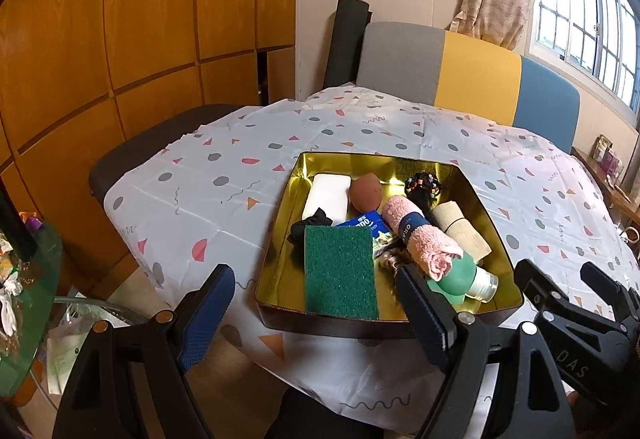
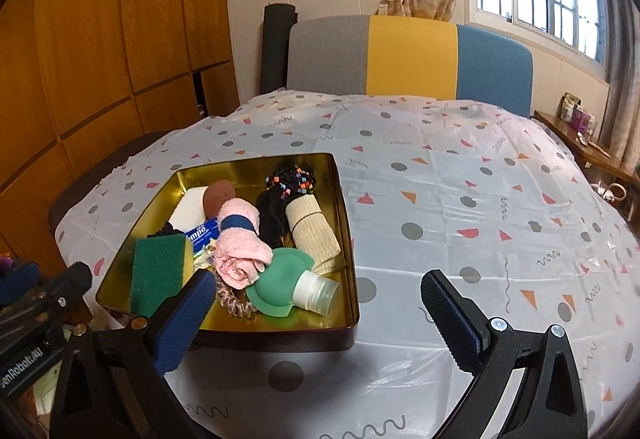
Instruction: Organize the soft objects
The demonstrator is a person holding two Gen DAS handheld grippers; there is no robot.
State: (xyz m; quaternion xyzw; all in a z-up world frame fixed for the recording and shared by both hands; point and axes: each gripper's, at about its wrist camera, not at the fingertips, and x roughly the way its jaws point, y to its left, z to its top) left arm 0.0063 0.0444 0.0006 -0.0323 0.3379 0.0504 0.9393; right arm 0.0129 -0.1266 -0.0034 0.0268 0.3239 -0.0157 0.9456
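Note:
A gold metal tin (image 1: 494, 223) (image 2: 344, 207) sits on the patterned tablecloth. It holds a green scouring sponge (image 1: 340, 271) (image 2: 154, 271), a rolled pink towel (image 1: 424, 237) (image 2: 240, 239), a green squeeze bottle (image 1: 460, 281) (image 2: 288, 283), a beige rolled bandage (image 1: 458, 227) (image 2: 312, 235), a brown makeup sponge (image 1: 366, 193) (image 2: 218, 195), a white block (image 1: 326, 195), a blue tissue pack (image 1: 366, 221) and a beaded hair tie (image 1: 422, 183) (image 2: 292, 179). My left gripper (image 1: 316, 311) is open and empty at the tin's near edge. My right gripper (image 2: 320, 313) is open and empty, just right of the tin's near corner.
A grey, yellow and blue headboard (image 2: 412, 55) stands behind the table. Wooden cabinets (image 1: 120, 39) fill the left. A cluttered glass side table (image 1: 24, 279) is at lower left. A wooden shelf (image 2: 588, 139) is at far right under the window.

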